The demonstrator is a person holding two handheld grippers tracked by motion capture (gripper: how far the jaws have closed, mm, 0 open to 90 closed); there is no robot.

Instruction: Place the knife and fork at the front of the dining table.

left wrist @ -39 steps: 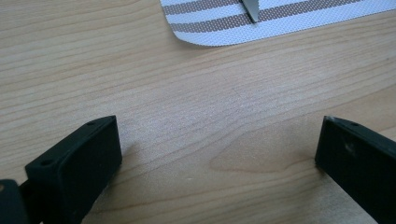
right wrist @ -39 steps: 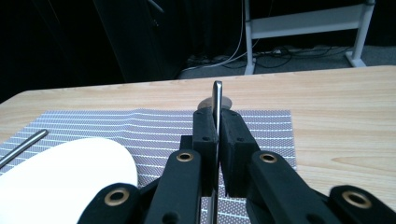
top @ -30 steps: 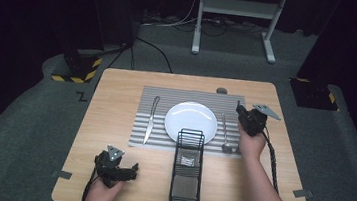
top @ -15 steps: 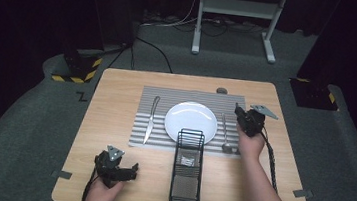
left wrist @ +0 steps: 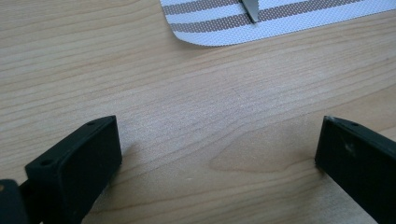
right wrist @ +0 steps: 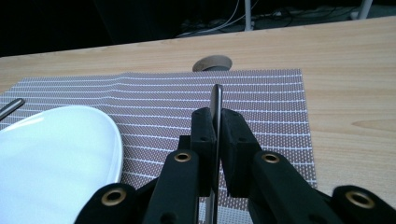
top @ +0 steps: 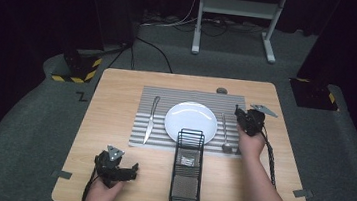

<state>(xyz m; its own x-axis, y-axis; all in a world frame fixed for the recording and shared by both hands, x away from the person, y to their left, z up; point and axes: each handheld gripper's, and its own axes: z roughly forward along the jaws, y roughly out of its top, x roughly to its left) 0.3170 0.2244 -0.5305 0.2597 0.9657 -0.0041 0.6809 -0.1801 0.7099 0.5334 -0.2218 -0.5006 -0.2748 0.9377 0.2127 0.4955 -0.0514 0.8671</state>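
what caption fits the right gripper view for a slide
Right gripper shut on a spoon handle above the striped placemat, beside the white plate.

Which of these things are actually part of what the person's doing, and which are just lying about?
In the job: spoon, clamped in the right hand-held gripper; placemat; plate; knife; wire basket.
Lying about: left hand-held gripper, open over the table; round cap.

A light wooden table [top: 114,114] stands on grey carpet. On it lie a striped placemat [top: 192,98] and a black wire basket [top: 186,182].
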